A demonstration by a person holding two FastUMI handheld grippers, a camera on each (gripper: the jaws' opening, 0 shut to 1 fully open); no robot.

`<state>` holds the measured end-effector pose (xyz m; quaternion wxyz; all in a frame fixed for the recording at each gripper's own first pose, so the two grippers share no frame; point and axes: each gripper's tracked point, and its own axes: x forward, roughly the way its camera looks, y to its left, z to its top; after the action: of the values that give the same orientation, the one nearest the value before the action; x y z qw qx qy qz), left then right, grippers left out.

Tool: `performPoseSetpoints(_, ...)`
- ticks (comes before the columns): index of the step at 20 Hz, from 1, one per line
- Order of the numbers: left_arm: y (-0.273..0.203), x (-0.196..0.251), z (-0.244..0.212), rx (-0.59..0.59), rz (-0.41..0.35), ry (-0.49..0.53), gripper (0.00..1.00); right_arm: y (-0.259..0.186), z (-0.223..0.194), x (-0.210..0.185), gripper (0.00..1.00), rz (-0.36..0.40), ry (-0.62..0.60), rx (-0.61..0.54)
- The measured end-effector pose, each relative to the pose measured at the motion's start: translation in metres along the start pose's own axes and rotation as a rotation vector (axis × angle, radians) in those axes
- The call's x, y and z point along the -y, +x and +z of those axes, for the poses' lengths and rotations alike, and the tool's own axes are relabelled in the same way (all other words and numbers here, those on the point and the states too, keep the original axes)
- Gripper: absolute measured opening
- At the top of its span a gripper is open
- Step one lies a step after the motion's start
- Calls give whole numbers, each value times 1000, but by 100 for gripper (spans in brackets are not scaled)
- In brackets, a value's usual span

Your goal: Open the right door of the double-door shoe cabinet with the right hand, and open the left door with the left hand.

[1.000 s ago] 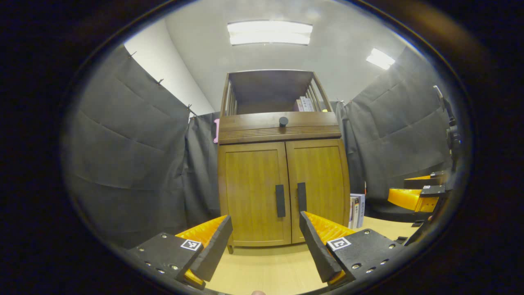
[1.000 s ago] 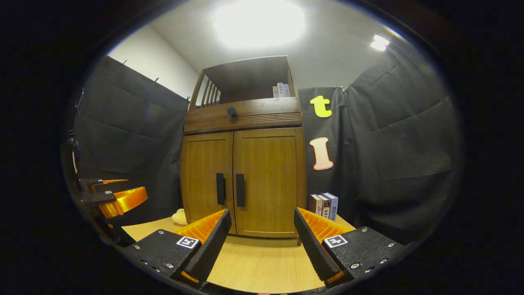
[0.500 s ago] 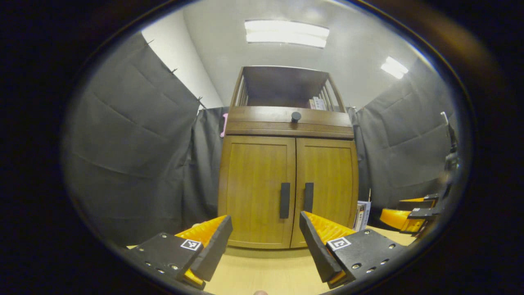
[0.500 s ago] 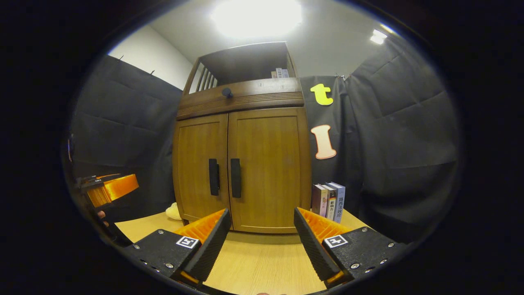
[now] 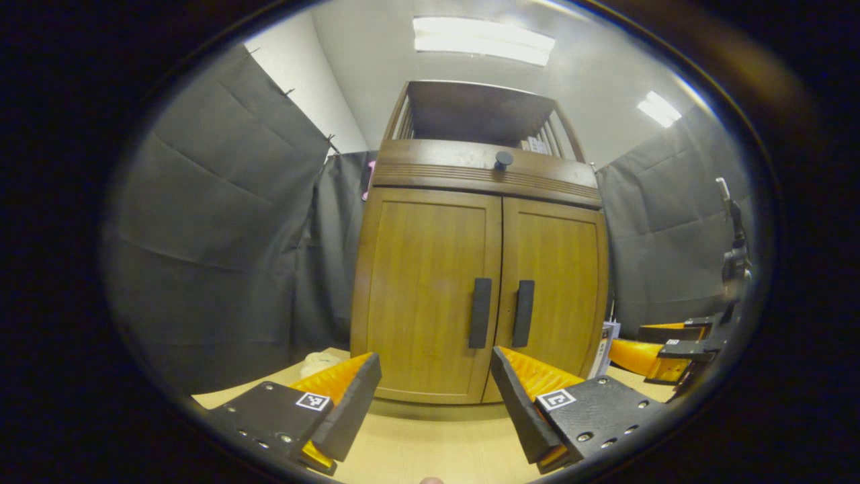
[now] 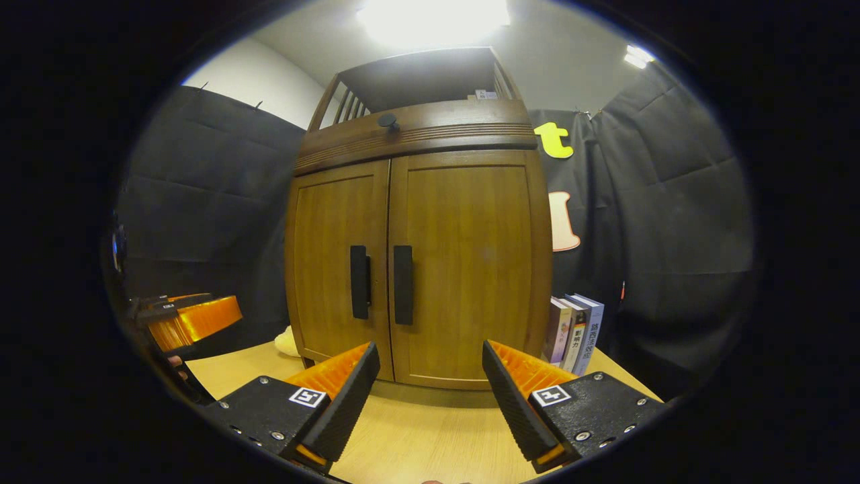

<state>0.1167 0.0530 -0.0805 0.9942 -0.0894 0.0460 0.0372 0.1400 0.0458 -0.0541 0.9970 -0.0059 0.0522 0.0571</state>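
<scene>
We see the brown wooden shoe cabinet [image 5: 480, 282] standing upright, both doors shut, two dark vertical handles [image 6: 381, 282] side by side at the middle

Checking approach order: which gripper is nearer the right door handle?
Right gripper: it faces the right door handle almost head-on. Left gripper sits off to the handle's left.

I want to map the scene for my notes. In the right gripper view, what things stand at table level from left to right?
Other gripper → pale soft object → wooden double-door shoe cabinet with two dark vertical handles → row of upright books.
</scene>
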Motion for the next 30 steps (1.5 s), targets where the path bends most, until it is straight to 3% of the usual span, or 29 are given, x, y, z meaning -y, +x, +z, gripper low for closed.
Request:
performPoseSetpoints(2,10,-1,-7,-14,4,13,90,15,11,-7,95,14,7,9)
performPoseSetpoints(6,13,-26,-19,1,96,-53,97,47,27,-17,95,42,31,27)
performPoseSetpoints(9,9,-41,-41,-4,84,-129,95,70,36,-25,95,55,17,35)
performPoseSetpoints(10,5,-48,-48,-6,87,-146,99,77,35,-27,95,57,10,39)
performPoseSetpoints(11,4,-56,-54,-5,93,-162,95,84,34,-29,95,58,9,39)
performPoseSetpoints(12,1,-66,-61,-11,105,-179,99,95,33,-31,95,61,15,39)
performPoseSetpoints(13,-1,-75,-67,-12,116,-197,95,103,33,-34,95,64,24,36)
performPoseSetpoints(15,-18,-89,-68,0,149,-216,99,122,35,-31,95,41,35,46)
performPoseSetpoints(16,-25,-97,-67,3,169,-213,95,132,35,-28,95,22,40,48)
performPoseSetpoints(18,-31,-112,-63,8,206,-183,99,150,33,-28,95,9,49,41)
performPoseSetpoints(20,-34,-127,-57,25,240,-145,91,164,35,-24,95,-10,44,41)
performPoseSetpoints(23,-47,-131,-44,44,249,-119,99,181,32,-23,95,-26,64,39)
performPoseSetpoints(26,-50,-125,-34,57,247,-89,99,194,26,-25,94,-17,103,19)
performPoseSetpoints(28,-49,-124,-34,57,237,-85,95,202,23,-24,89,-15,114,13)
performPoseSetpoints(29,-48,-124,-35,55,234,-89,99,204,21,-24,84,-10,117,6)
performPoseSetpoints(30,-45,-126,-39,50,231,-93,95,205,19,-28,81,8,124,1)
